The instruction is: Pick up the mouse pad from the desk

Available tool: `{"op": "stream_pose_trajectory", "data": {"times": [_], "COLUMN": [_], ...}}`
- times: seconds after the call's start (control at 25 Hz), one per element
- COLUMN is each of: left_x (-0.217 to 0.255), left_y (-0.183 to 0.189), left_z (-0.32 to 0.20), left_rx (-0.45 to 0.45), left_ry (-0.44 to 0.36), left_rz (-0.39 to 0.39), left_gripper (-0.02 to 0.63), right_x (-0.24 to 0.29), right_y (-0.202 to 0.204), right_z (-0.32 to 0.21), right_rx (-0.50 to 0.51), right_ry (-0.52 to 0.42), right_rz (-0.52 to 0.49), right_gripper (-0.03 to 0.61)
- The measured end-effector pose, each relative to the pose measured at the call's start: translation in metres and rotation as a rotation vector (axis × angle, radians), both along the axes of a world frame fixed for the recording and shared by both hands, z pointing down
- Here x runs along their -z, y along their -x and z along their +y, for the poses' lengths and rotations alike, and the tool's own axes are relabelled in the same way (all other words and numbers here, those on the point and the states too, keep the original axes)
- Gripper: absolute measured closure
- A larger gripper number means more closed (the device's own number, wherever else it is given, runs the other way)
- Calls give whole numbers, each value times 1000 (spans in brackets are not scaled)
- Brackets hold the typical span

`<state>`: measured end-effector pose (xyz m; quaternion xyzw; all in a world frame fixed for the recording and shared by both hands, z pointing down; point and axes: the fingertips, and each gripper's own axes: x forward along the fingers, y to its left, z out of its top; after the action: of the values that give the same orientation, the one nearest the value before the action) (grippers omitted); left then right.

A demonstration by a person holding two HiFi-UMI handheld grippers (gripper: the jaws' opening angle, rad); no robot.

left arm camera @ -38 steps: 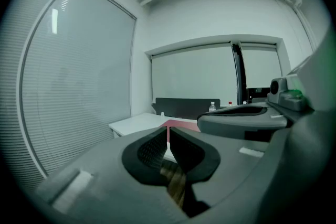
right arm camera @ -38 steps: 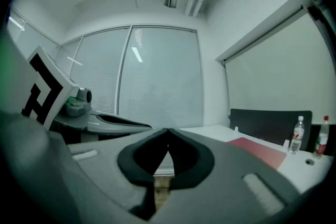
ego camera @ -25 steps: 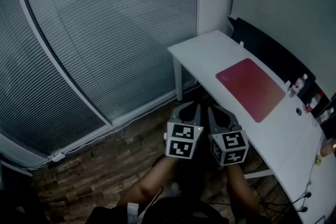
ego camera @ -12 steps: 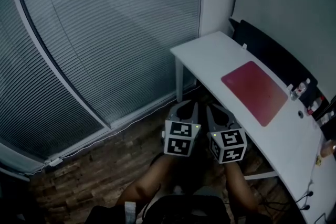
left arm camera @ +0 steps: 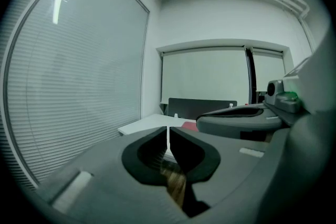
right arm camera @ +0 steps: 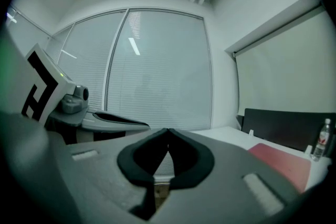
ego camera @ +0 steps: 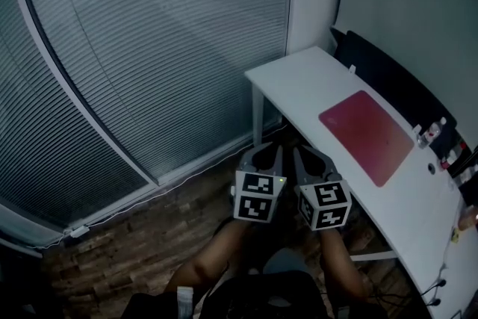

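Here the mouse pad point(ego camera: 366, 137) lies apart from the left hand-held gripper point(ego camera: 270, 152) and right hand-held gripper point(ego camera: 302, 155), both closed.

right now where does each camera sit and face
Head view: on the person's head, looking steeply down at the desk, red mouse pad and blinds; both forearms, left tongs and right tongs show.
Left gripper view: on the left tongs, facing the desk end; its shut jaws show, the right tongs beside.
Right gripper view: on the right tongs, facing blinds and desk; shut jaws, left tongs beside.
Shared: all see the mouse pad.
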<state>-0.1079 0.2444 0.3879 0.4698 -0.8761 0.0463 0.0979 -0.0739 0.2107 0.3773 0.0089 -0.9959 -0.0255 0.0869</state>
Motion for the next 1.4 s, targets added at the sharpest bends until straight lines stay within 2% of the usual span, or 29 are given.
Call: {"op": "stream_pose_trajectory", "data": {"times": [0.28,0.92,1.4], "left_x": [-9,-20,-27], "left_y": [32,120,130], "left_z": [-34,-153,-267], "left_rx": [-2,-11,-104], "left_ry": [14,51,73], "left_rz": [-3,9,13], "left_gripper": [595,595,595], "right_x": [-9,-22,-31], "right_y": [31,119,127], "right_z": [-33,-147,-257], "right_rx": [-5,1,-85], "right_ry": [14,40,67], "right_rz": [-8,16,19], "right_gripper": [577,577,577]}}
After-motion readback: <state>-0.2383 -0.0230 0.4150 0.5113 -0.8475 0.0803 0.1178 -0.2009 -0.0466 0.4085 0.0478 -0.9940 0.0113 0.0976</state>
